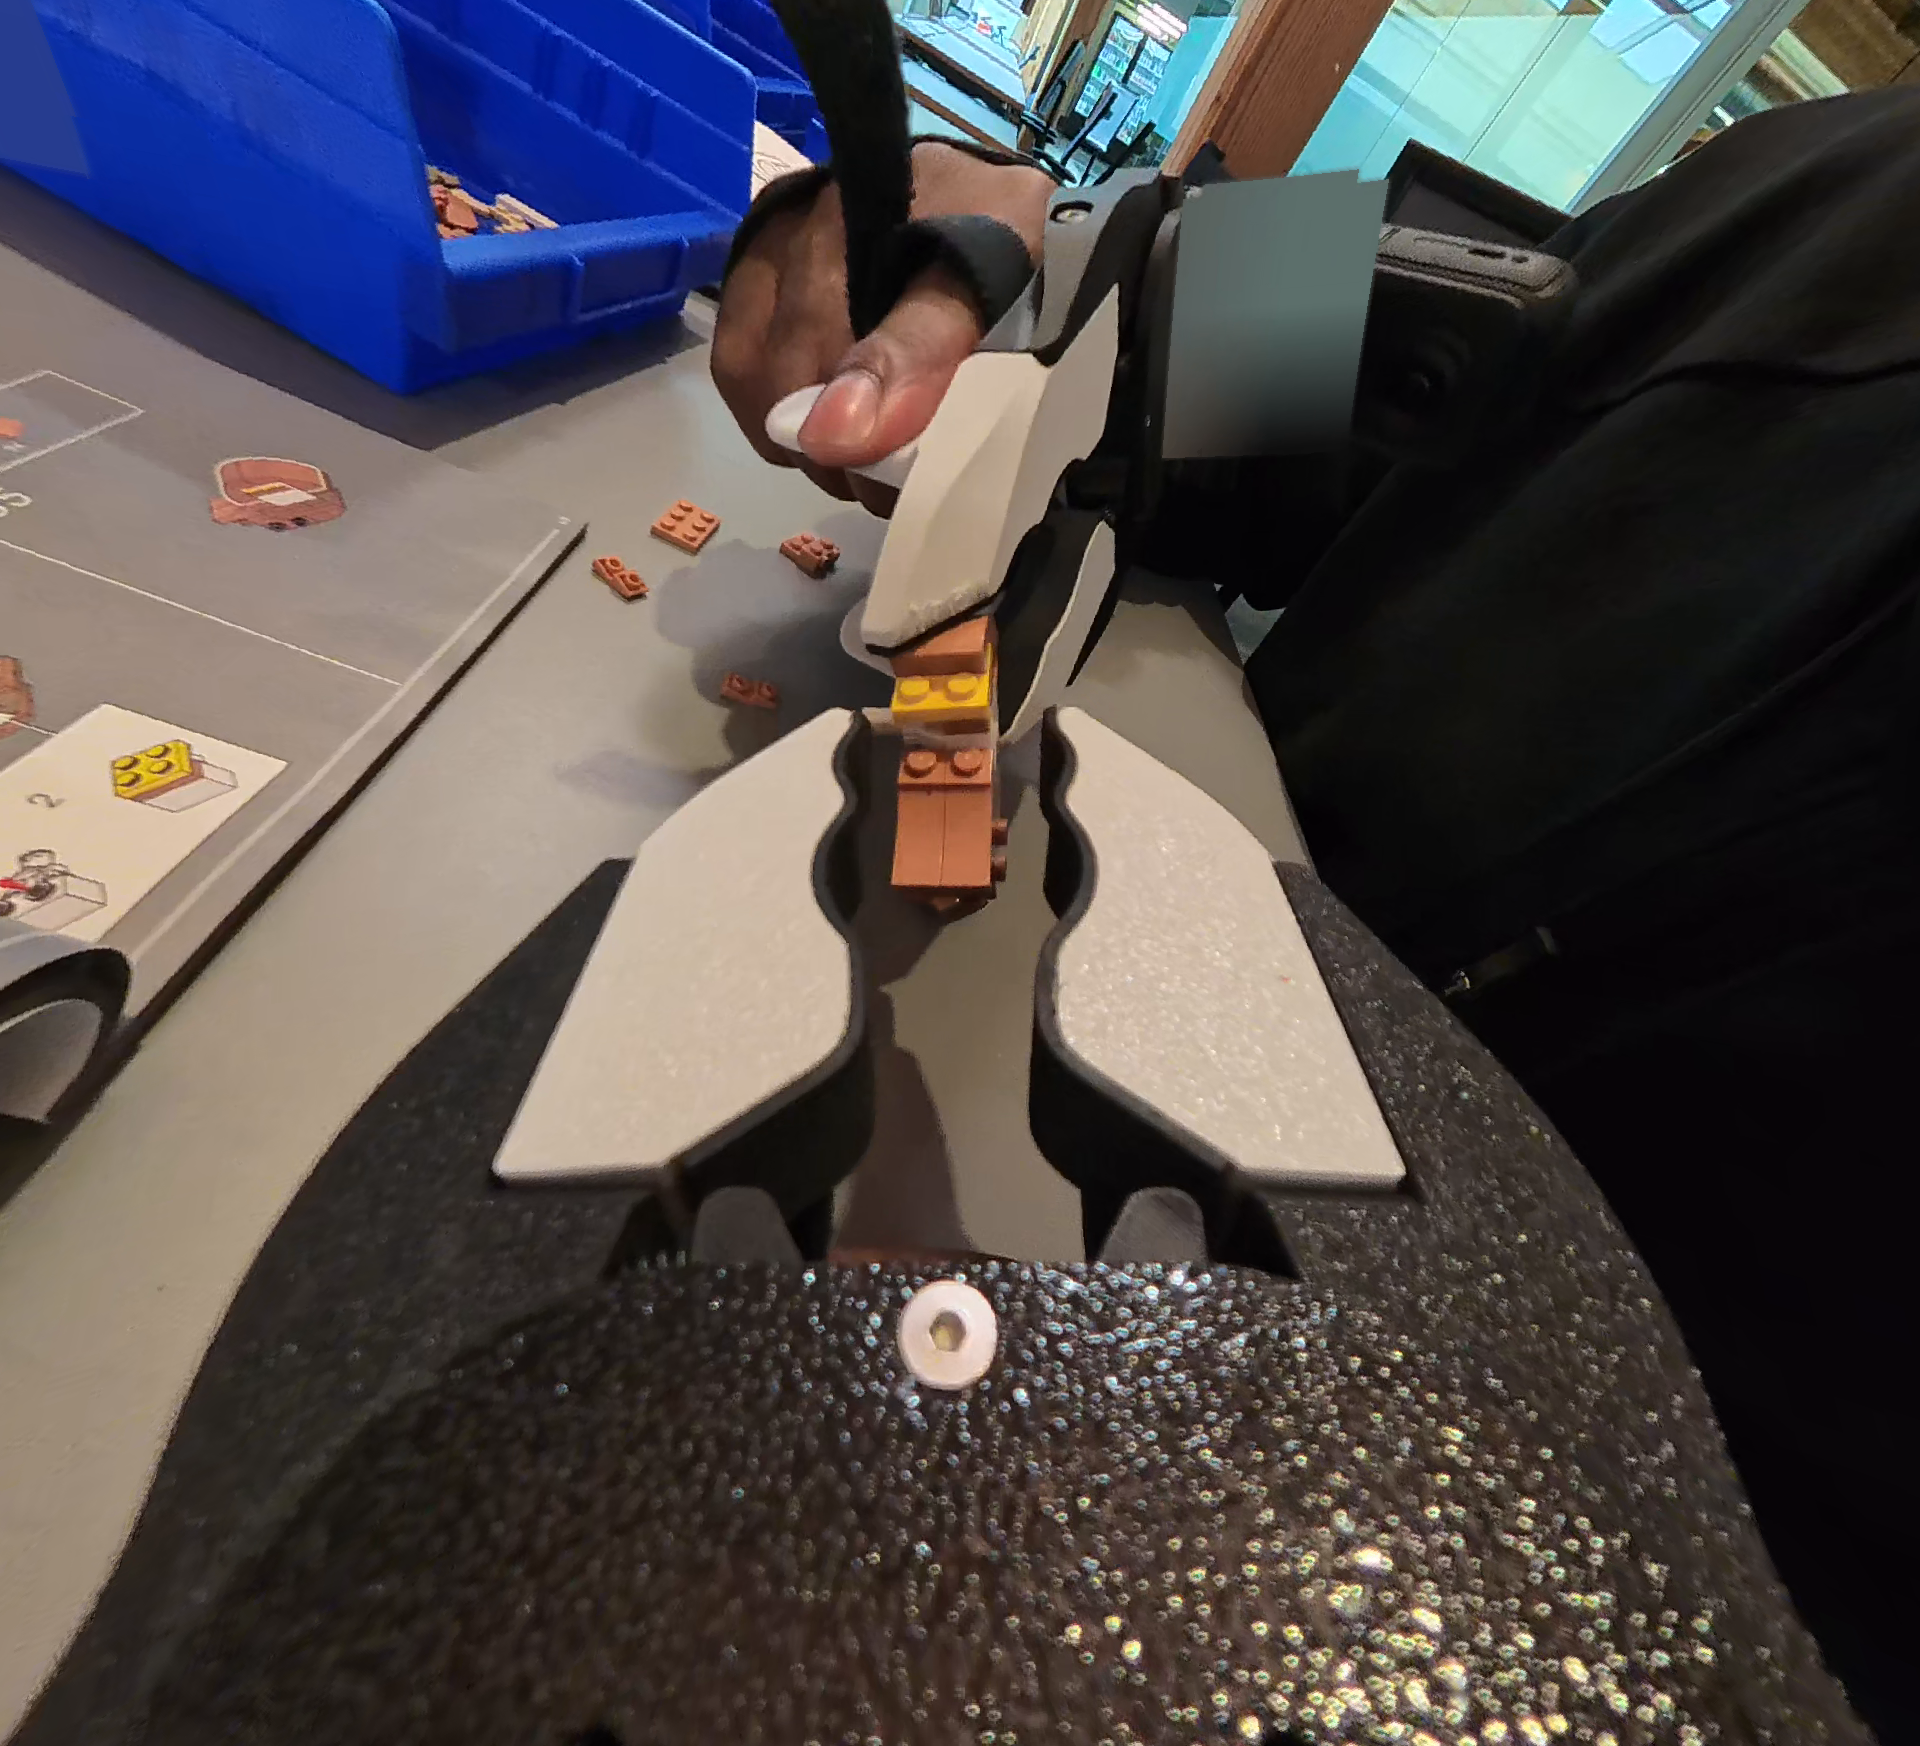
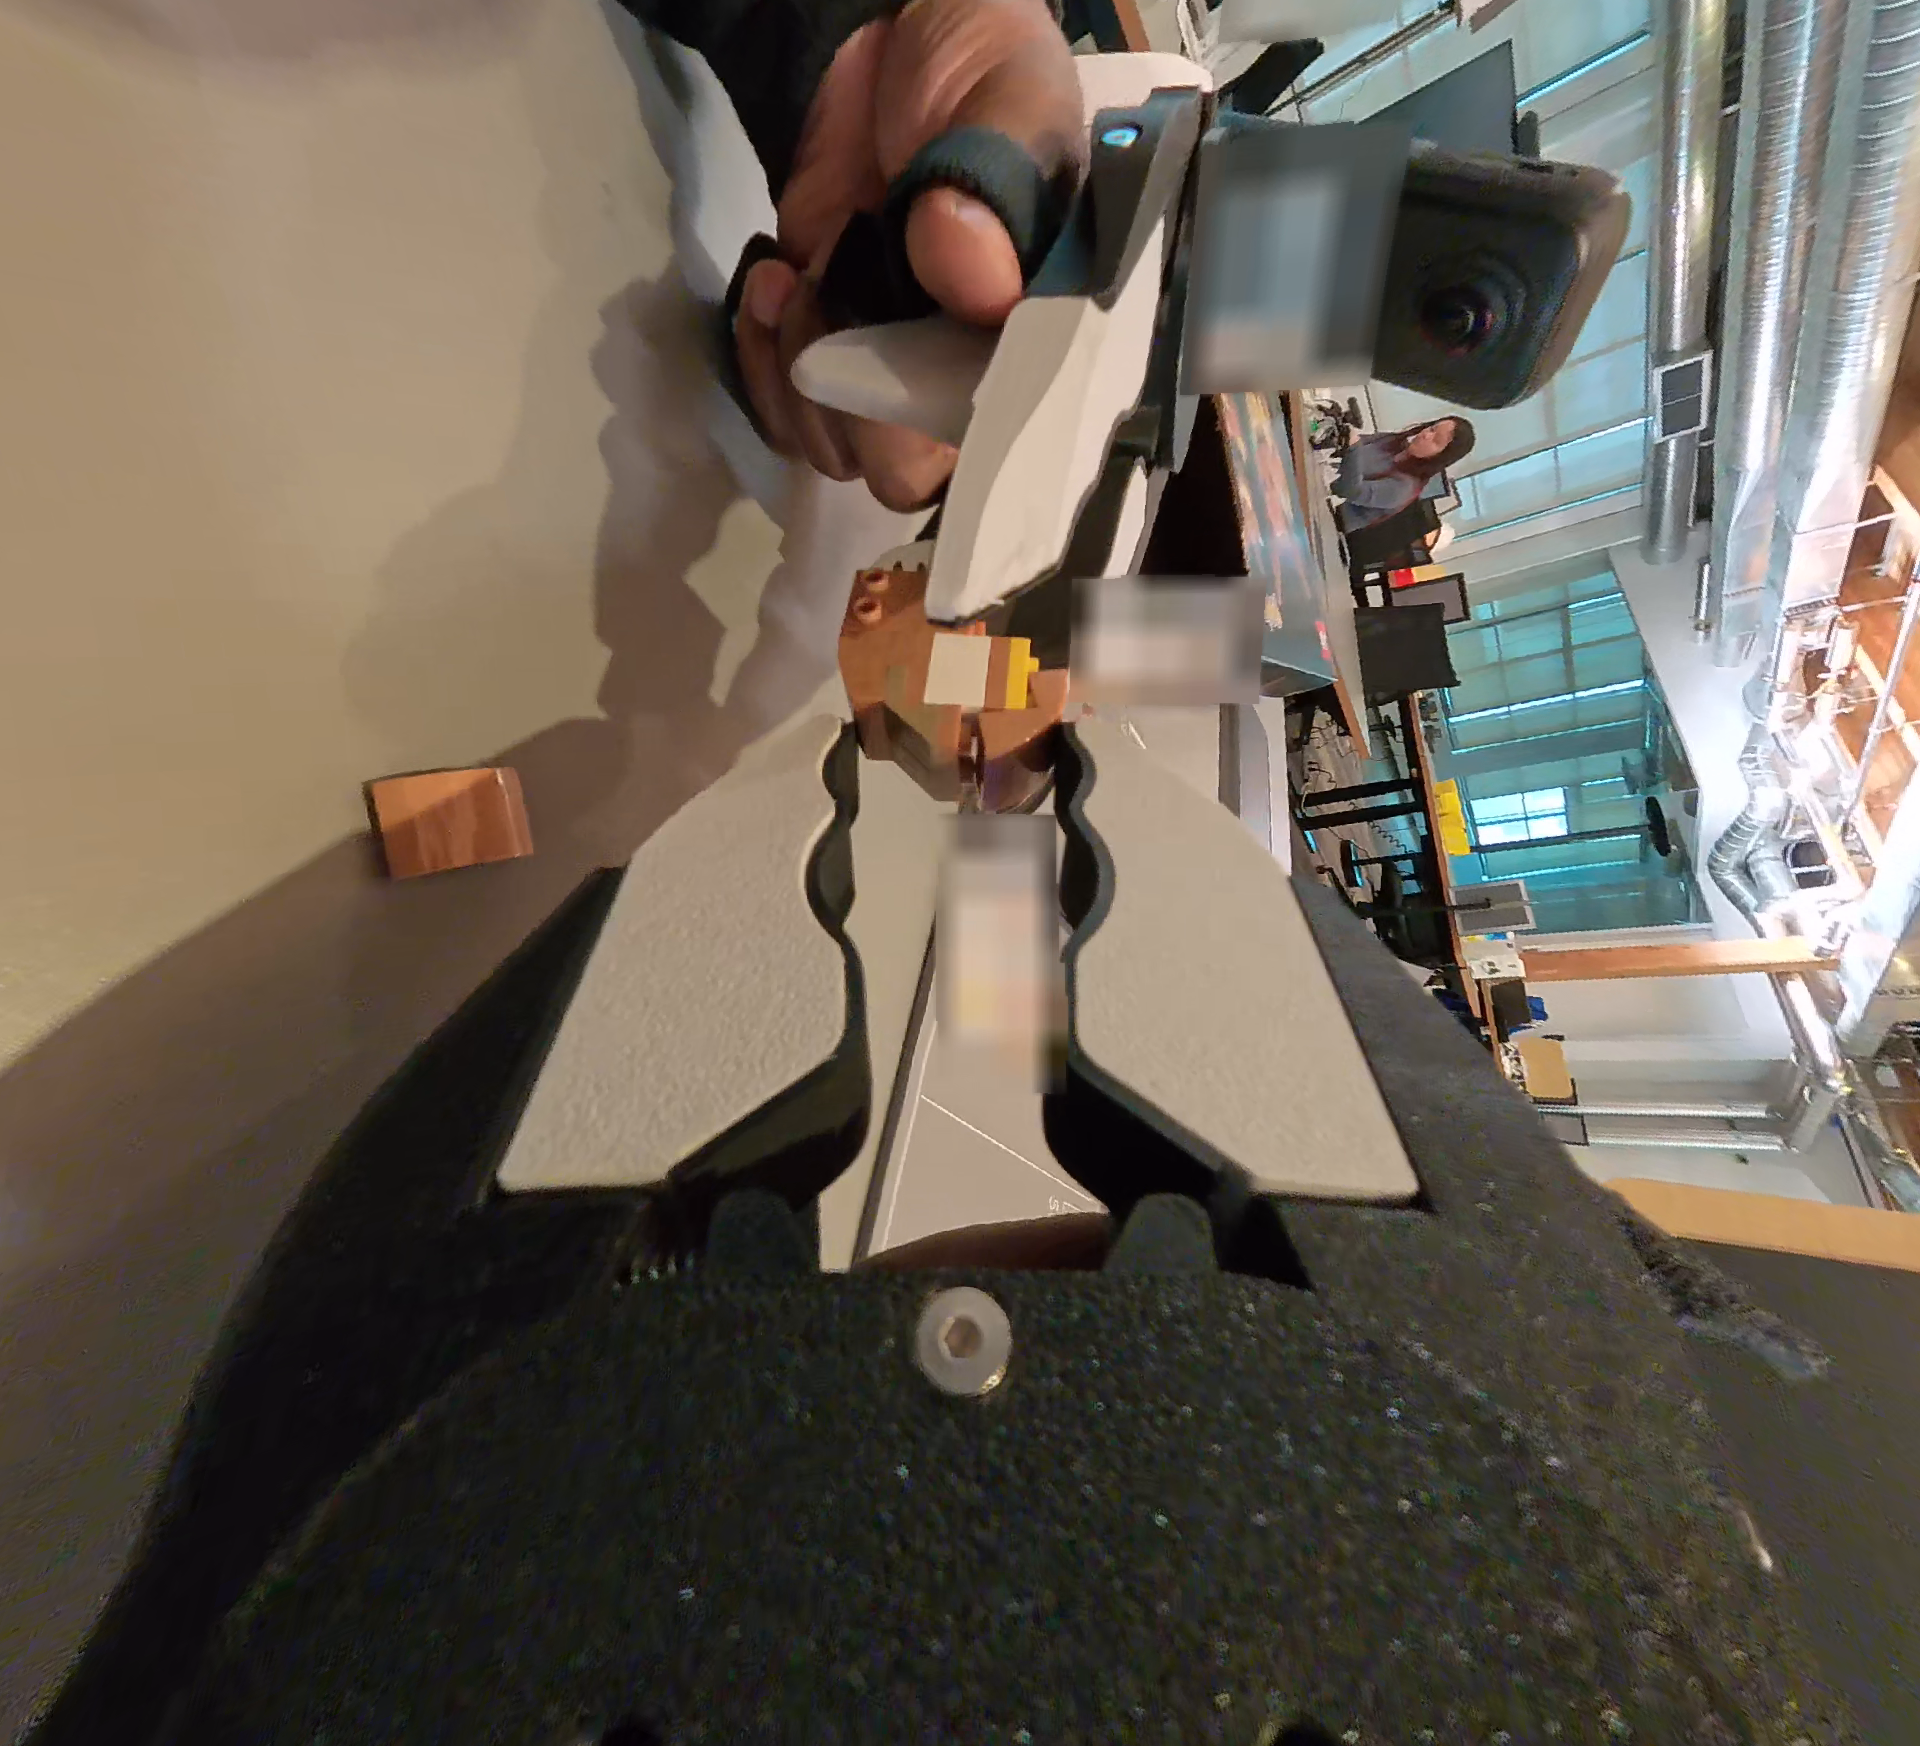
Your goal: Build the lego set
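Showing small brown, yellow and white plastic brick assembly [image 1: 943, 761] above grey desk [image 1: 436, 917], clamped by right tool [image 2: 951, 751], flanked untouched by parted left tool [image 1: 948, 751]; light, rigid, separable, best gripped on flat sides.

Brown brick build [image 2: 940, 694], with a white tile and a yellow piece on its face, wedged at the fingertips of the right claw [image 2: 951, 751] — both pads against its sides. From above the build, the left claw [image 2: 961, 600] reaching down, its white finger [image 2: 997, 491] touching the build's top edge; whether it presses cannot be told. Above that, a hand [image 2: 914, 242] in a black strap, and a black camera [image 2: 1496, 273] to its right. Left of the build, well apart — a small brown wooden block [image 2: 449, 821] lying on the pale bench [image 2: 260, 346]. Far right of the build, a hall with desks and silver ducts.
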`<state>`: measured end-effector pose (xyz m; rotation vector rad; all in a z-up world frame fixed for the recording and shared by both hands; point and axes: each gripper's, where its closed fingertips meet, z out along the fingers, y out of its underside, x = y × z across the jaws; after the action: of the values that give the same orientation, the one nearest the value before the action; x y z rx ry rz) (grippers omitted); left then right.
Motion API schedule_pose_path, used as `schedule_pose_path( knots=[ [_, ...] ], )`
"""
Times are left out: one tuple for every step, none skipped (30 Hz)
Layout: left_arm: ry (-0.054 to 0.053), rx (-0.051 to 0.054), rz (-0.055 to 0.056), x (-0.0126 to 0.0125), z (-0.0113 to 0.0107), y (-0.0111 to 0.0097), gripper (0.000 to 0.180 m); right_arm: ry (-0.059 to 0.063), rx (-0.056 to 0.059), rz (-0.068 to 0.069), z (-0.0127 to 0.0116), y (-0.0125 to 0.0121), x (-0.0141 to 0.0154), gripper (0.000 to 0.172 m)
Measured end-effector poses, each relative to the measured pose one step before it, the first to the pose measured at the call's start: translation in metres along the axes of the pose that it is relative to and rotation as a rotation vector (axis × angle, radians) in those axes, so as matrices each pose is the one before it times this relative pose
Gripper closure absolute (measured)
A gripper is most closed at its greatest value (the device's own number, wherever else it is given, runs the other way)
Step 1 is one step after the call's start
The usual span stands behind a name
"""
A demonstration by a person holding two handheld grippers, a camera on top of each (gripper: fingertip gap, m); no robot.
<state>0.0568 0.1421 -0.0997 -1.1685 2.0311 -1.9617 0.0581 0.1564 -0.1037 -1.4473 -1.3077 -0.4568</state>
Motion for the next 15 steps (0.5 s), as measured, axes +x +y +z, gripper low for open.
schedule_pose_path(
  knots=[
    [0.0003,-0.0020,-0.0039,0.00012,0.00012,0.00022,0.150,-0.0055,0.0007,0.0020,-0.00014,-0.00030,-0.00020,0.136],
    [0.0013,-0.0026,-0.0027,0.00038,0.00017,0.00029,0.151,-0.0038,0.0008,0.0002,-0.00012,-0.00020,-0.00015,0.136],
    [-0.0018,-0.0006,-0.0001,0.00003,-0.00007,-0.00013,0.151,-0.0002,0.0004,-0.0015,-0.00011,0.00003,0.00030,0.136],
    [-0.0041,-0.0029,0.0035,-0.00029,-0.00022,-0.00018,0.150,0.0011,0.0019,-0.0010,-0.00029,0.00006,0.00045,0.135],
    [-0.0151,-0.0044,0.0039,-0.00164,-0.00042,-0.00003,0.146,0.0004,0.0038,0.0019,-0.00040,-0.00037,0.00067,0.135],
    [-0.0192,-0.0052,0.0069,-0.00224,-0.00083,-0.00013,0.141,-0.0006,0.0037,0.0036,-0.00064,-0.00042,0.00065,0.135],
    [-0.0120,-0.0015,0.0034,-0.00128,-0.00093,-0.00050,0.138,0.0008,0.0022,0.0019,-0.00043,-0.00028,0.00083,0.135],
    [-0.0007,0.0043,-0.0025,0.00010,-0.00079,-0.00108,0.137,0.0028,0.0016,-0.0012,-0.00031,-0.00030,0.00083,0.135],
    [0.0066,0.0062,-0.0076,0.00107,0.00008,-0.00099,0.137,0.0021,0.0019,-0.0026,-0.00012,-0.00057,0.00042,0.135],
    [0.0097,-0.0001,-0.0093,0.00126,0.00096,0.00025,0.138,0.0010,0.0010,-0.0015,0.00006,-0.00045,0.00018,0.135],
    [0.0062,-0.0078,-0.0074,0.00075,0.00153,0.00162,0.139,0.0005,0.0004,0.0001,0.00023,-0.00042,0.00006,0.135],
    [0.0038,-0.0106,-0.0032,0.00046,0.00180,0.00224,0.141,-0.0002,0.0003,0.0008,0.00020,-0.00026,0.00011,0.135],
    [0.0061,-0.0112,-0.0022,0.00083,0.00185,0.00259,0.144,0.0020,-0.0011,0.0008,0.00023,-0.00015,0.00041,0.135],
    [0.0073,-0.0102,-0.0044,0.00081,0.00193,0.00227,0.147,0.0043,-0.0016,0.0019,0.00005,-0.00014,0.00091,0.135],
    [0.0113,-0.0041,-0.0043,0.00133,0.00163,0.00141,0.152,0.0023,-0.0010,0.0044,0.00001,-0.00015,0.00083,0.135]
  ],
)
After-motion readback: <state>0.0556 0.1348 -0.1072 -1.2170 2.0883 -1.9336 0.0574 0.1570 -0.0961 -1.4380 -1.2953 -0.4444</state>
